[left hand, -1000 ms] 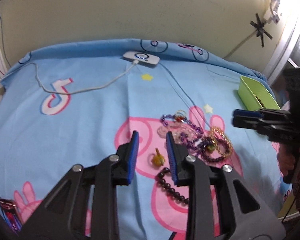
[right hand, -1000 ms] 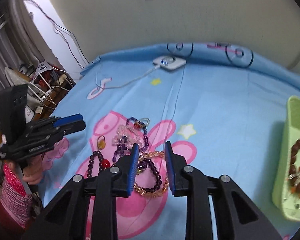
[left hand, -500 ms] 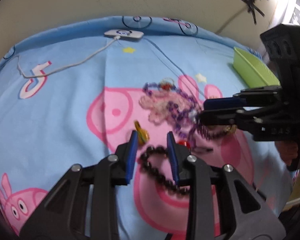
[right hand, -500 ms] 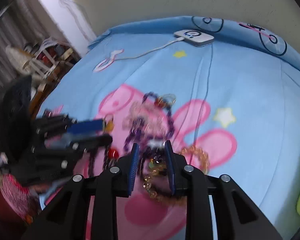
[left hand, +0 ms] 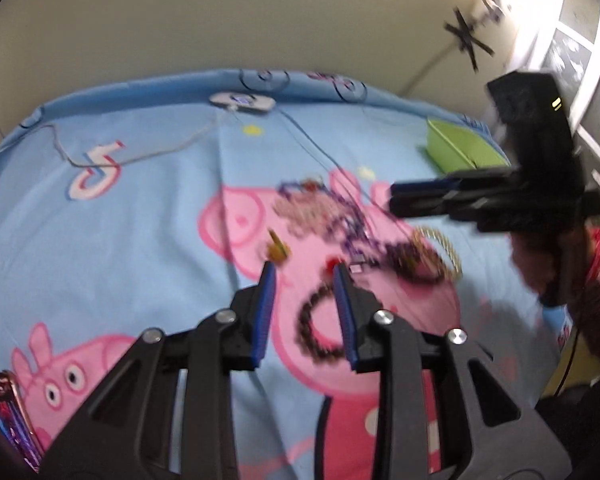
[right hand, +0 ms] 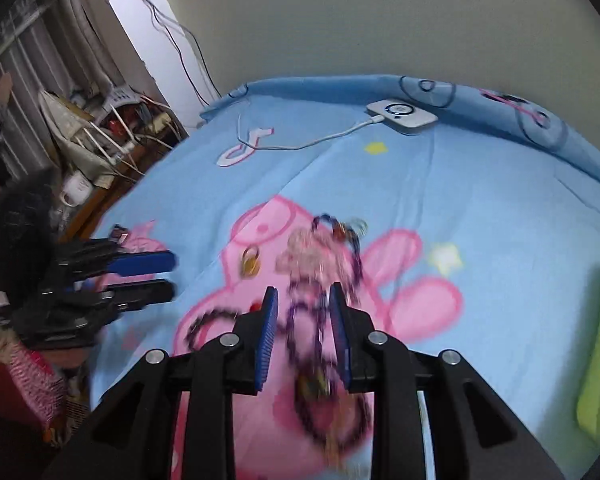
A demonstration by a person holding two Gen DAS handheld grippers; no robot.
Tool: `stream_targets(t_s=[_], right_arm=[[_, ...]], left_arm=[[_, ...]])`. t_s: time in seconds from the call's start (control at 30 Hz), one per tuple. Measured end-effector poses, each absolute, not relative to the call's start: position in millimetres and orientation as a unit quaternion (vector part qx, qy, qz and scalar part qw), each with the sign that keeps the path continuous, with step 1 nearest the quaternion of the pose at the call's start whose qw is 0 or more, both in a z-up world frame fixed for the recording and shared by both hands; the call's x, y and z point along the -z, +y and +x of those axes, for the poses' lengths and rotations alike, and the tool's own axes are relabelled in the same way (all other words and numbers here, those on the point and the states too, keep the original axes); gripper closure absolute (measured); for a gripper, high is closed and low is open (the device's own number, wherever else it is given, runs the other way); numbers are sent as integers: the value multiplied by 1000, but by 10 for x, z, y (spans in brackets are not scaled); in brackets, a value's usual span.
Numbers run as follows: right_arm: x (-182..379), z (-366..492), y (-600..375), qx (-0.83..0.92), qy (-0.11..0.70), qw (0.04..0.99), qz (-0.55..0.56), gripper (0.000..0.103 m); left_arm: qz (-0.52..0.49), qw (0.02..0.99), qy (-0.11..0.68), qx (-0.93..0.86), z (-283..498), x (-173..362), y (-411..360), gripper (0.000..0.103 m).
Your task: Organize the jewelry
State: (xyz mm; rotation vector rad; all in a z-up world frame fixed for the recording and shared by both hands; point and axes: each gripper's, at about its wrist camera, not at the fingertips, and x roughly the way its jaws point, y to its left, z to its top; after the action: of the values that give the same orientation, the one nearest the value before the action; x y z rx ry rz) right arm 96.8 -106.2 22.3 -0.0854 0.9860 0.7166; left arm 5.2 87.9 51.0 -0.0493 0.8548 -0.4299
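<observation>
Since a second ago, right gripper [right hand: 302, 336] has lifted the purple bead strand [right hand: 300, 320], clamped between its fingers; left gripper [left hand: 304, 312] hangs released above the dark bracelet [left hand: 318, 330].

A lived-in bedroom at home: a bed spread with a light-blue cartoon-pig sheet [right hand: 480, 200] stands against a plain cream wall [right hand: 340, 20]. A white charging device [right hand: 402, 115] with its cable lies on the sheet near the wall. At one side of the bed, a cluttered shelf [right hand: 100, 128] holds a mug, plugs and tangled cords, beside a striped curtain [right hand: 24, 92]. At the other side, daylight enters through a window [left hand: 572, 52]. Beaded jewellery [right hand: 320, 252] lies scattered on the sheet, with a green plastic tray [left hand: 460, 152] nearby.
</observation>
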Motion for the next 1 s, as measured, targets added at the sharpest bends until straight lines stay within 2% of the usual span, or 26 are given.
stream_targets(t_s=[0.17, 0.2, 0.23, 0.43, 0.73, 0.97, 1.0], right_arm=[[99, 1313, -787, -311, 497, 808, -55, 95], [92, 1335, -776, -312, 499, 807, -48, 103], [74, 1356, -773, -322, 507, 799, -33, 103], [-489, 1125, -864, -358, 451, 817, 7, 103], [-1461, 785, -1215, -369, 349, 860, 42, 103], [-2097, 606, -1800, -344, 286, 892, 64, 103], [-2196, 576, -1918, -336, 275, 898, 67, 103]], left_arm=[[-30, 889, 413, 198, 122, -499, 861, 75], [-26, 889, 413, 195, 115, -491, 854, 75], [-24, 890, 413, 193, 104, -502, 866, 75], [-28, 898, 396, 190, 82, -654, 876, 74], [12, 913, 336, 230, 36, -1101, 308, 45], [62, 914, 304, 262, 282, -1414, -494, 45], [73, 913, 299, 268, 329, -1449, -642, 56]])
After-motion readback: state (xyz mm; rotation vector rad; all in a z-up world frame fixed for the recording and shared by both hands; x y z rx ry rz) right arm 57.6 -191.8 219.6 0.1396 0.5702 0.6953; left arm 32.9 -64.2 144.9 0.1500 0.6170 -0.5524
